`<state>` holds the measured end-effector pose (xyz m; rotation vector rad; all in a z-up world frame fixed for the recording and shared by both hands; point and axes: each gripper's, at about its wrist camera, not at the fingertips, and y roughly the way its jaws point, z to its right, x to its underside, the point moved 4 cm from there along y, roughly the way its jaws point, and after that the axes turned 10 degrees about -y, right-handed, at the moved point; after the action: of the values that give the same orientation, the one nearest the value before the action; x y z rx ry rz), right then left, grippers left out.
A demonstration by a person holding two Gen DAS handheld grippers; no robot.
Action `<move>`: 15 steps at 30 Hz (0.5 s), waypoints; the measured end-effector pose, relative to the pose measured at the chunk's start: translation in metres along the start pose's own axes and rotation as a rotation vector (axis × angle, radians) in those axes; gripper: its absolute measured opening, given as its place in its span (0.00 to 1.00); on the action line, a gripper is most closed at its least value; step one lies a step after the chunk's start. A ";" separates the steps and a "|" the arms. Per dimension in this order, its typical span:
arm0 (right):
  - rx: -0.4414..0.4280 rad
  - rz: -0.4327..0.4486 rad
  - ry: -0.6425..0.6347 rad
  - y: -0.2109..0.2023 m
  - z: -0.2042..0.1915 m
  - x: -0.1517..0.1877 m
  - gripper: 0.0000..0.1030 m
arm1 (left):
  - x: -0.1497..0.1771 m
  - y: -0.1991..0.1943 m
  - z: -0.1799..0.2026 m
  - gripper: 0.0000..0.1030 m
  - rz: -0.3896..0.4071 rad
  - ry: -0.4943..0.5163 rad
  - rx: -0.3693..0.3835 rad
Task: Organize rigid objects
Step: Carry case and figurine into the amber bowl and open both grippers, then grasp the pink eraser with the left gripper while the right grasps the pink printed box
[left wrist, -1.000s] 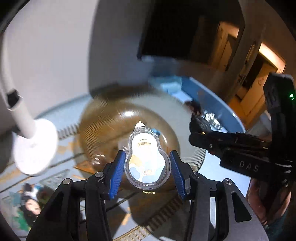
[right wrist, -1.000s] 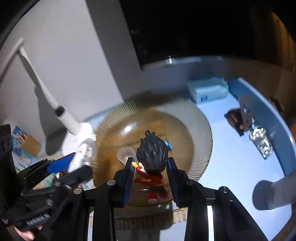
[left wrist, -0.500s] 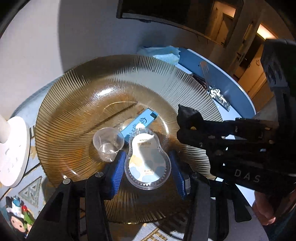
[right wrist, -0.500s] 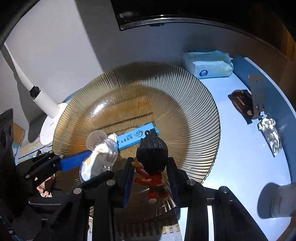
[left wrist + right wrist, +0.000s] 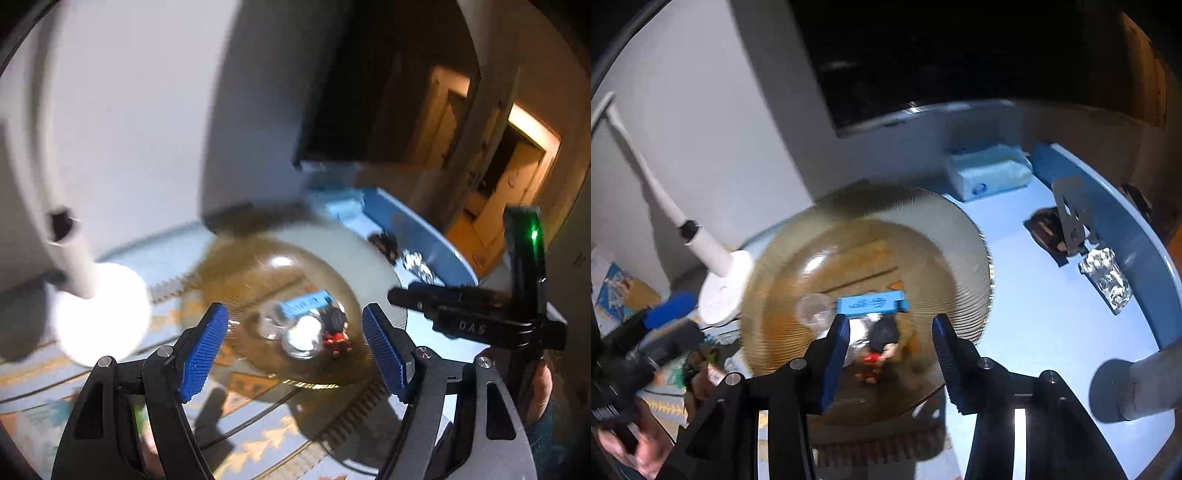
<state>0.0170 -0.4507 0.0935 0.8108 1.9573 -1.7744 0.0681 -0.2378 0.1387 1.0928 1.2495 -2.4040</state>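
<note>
A ribbed amber glass plate fills the middle of the right wrist view and holds four things near its centre: a flat blue rectangular box, a small clear plastic cup left of it, a clear pear-shaped case with a white inside, and a spiky-haired figurine in red lying beside the case. The right gripper hangs above the figurine, its blue ridged jaws opening, nothing pressed between them. The left gripper in the lower part of its own view has its jaws opening wide, clear of the case. A white lamp base stands left of the plate, a tissue pack at upper right.
</note>
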 end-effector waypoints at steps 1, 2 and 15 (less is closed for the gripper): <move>-0.012 0.009 -0.013 -0.005 -0.009 -0.001 0.44 | -0.001 -0.015 -0.004 0.72 0.025 -0.002 -0.014; -0.019 0.016 -0.023 -0.009 -0.015 -0.001 0.44 | -0.002 -0.029 -0.008 0.72 0.048 -0.003 -0.024; -0.195 0.156 -0.278 -0.078 -0.164 0.002 0.56 | 0.022 -0.204 -0.083 0.72 0.286 -0.100 -0.198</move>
<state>-0.0178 -0.2915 0.1746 0.5973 1.7972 -1.4908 -0.0055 -0.0451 0.2183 1.0041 1.1792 -2.0508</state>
